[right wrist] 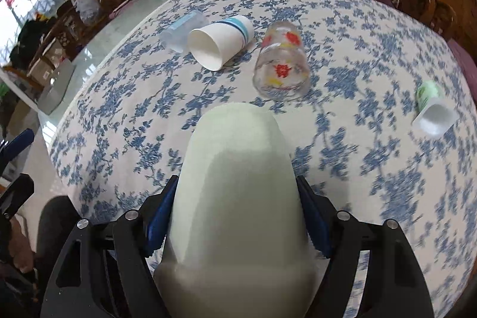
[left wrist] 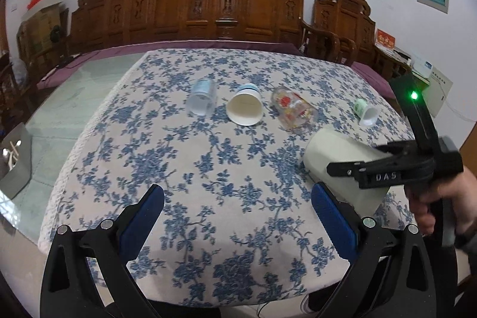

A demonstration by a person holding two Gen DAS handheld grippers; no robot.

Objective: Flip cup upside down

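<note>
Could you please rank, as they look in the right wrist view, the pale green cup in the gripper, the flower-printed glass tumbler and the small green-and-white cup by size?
1. Pale green cup, though its nearness to the camera exaggerates it.
2. Flower-printed glass tumbler.
3. Small green-and-white cup.

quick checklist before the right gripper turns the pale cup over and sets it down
1. Grip on the pale green cup: right gripper has both blue pads pressed on its sides. Ok.
2. Cup lifted off the floral tablecloth: the left wrist view shows it held above the cloth. Ok.
3. Which end points down: closed end faces away from the right camera; rim hidden. Cannot tell.
4. Landing spot: bare cloth ahead, short of the flowered glass. Ok.
5. Left gripper out of the way: open, empty, close beside the cup. Not ok.
6. Other cups: paper cup and small green cup lie apart. Ok.
</note>
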